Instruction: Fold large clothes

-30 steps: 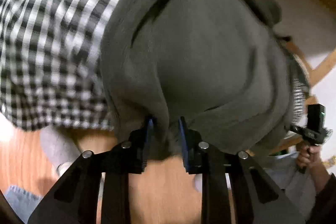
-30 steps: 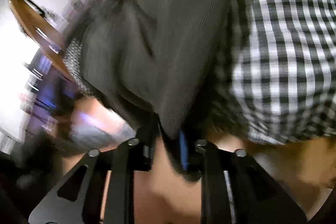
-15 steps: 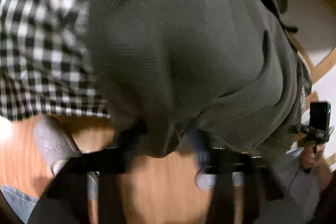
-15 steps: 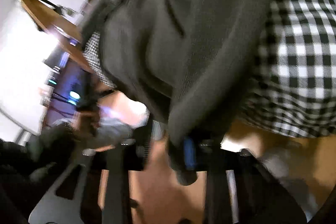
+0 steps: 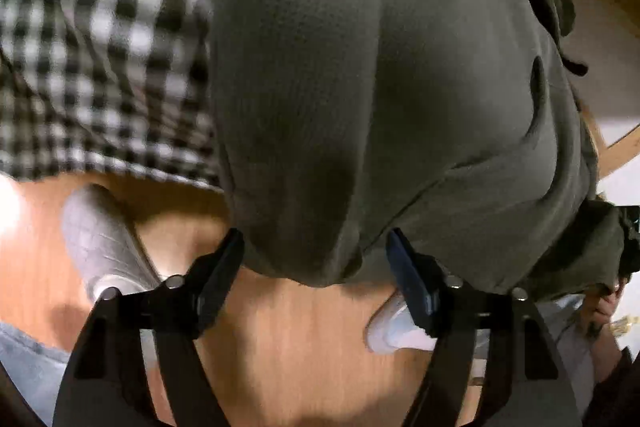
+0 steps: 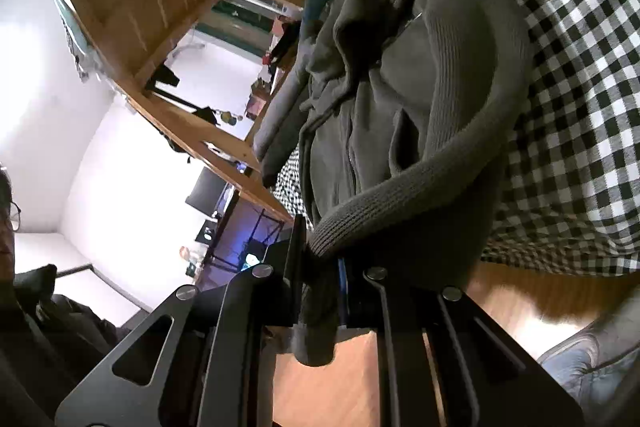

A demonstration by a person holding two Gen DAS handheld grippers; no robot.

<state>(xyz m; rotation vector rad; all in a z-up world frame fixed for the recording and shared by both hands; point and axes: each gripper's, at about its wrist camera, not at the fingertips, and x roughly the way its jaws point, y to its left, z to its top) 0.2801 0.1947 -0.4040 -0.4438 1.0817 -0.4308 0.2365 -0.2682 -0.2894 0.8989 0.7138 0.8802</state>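
A grey-green hooded sweatshirt [image 5: 380,87] lies over a black-and-white checked cloth [image 5: 100,47] and hangs past its edge. My left gripper [image 5: 315,239] sits just under the hanging fold. Its jaws are opening and stand wide apart, with the fold's bottom between them but clear of both pads. In the right wrist view the sweatshirt [image 6: 440,107] is bunched on the checked cloth [image 6: 580,107]. My right gripper [image 6: 320,255] is closing, and its pads pinch the sweatshirt's ribbed hem, a flap of which dangles below the jaws.
Wooden floor [image 5: 280,347] lies below the cloth's edge, with a grey shoe [image 5: 96,239] and a white shoe [image 5: 392,331] on it. A person's hand [image 5: 600,311] is at the right. Wooden beams [image 6: 160,7] and a desk monitor [image 6: 206,191] stand at the left.
My left jaws have spread apart and let go of the sweatshirt fold. The right jaws have narrowed onto the hem, and that gripper has tipped up toward the room.
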